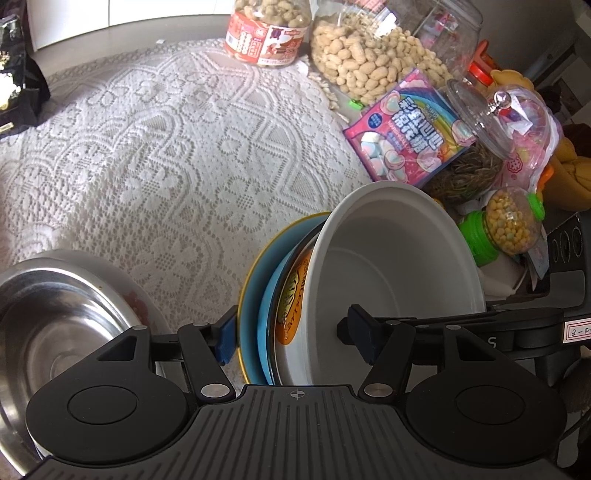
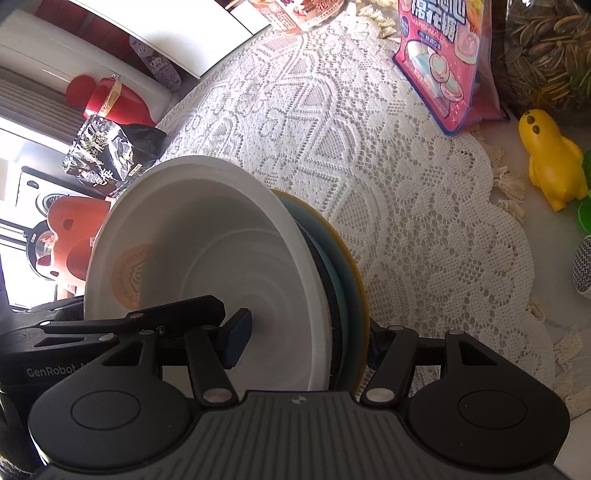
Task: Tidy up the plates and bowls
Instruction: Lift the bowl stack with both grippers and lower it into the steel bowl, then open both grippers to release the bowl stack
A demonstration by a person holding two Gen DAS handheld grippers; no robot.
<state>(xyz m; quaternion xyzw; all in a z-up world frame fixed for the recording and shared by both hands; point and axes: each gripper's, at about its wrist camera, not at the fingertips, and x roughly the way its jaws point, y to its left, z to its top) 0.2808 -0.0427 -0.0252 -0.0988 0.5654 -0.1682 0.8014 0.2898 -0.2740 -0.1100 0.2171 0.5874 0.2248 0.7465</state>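
Observation:
A stack of a white bowl [image 1: 391, 266] nested on a blue plate with a yellow rim [image 1: 255, 280] is held on edge above the lace tablecloth. My left gripper [image 1: 288, 332] is shut on the stack, one finger behind the plate, one inside the bowl. My right gripper [image 2: 306, 339] is shut on the same stack from the opposite side; the white bowl [image 2: 207, 251] and the blue plate [image 2: 351, 291] show between its fingers. A steel bowl [image 1: 55, 321] sits on the table at lower left of the left wrist view.
Peanut jars [image 1: 266, 33], a peanut bag [image 1: 373, 62], a pink marshmallow pack [image 1: 410, 136], a glass jar [image 1: 491, 125] and bottles crowd the right. A yellow duck toy [image 2: 550, 162] lies beyond the lace cloth [image 2: 369, 147]. A black foil bag [image 2: 103, 155] is at left.

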